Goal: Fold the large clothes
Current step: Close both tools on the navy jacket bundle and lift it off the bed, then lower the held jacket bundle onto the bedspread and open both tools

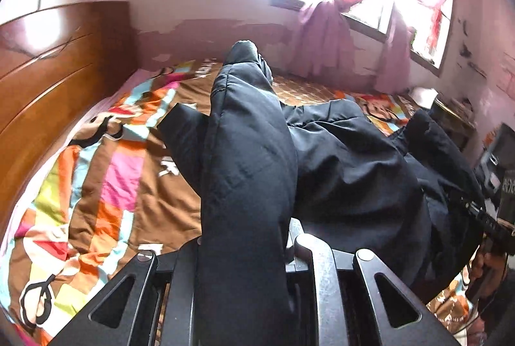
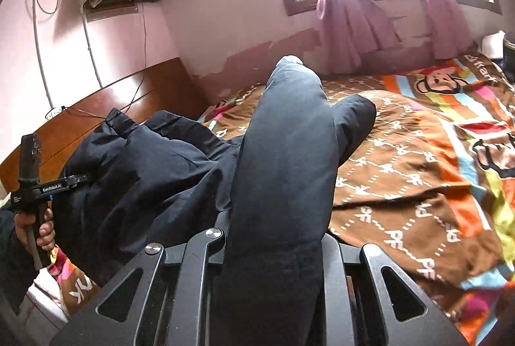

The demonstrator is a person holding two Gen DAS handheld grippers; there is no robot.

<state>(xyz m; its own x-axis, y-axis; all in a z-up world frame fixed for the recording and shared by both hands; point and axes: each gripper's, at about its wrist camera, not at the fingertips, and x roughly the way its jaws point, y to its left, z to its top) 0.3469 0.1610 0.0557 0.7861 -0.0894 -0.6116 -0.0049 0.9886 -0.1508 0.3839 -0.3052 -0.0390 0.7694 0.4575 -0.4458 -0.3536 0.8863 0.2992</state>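
A large dark navy padded jacket point(image 1: 347, 172) hangs between my two grippers above the bed; it also shows in the right wrist view point(image 2: 145, 178). My left gripper point(image 1: 244, 249) is shut on a thick fold of the jacket, which covers its fingertips. My right gripper point(image 2: 276, 236) is shut on another thick fold point(image 2: 283, 153), fingertips hidden too. The right gripper's body point(image 1: 492, 217) shows at the right edge of the left wrist view. The left gripper's handle point(image 2: 32, 182), held by a hand, shows at the left of the right wrist view.
The bed carries a brown, orange and multicoloured cartoon quilt point(image 1: 106, 172), also in the right wrist view point(image 2: 418, 178). A wooden headboard point(image 1: 54, 82) stands at the left. Pink curtains point(image 2: 351, 21) hang at the bright window behind the bed. Dark furniture point(image 1: 454, 117) stands at the far right.
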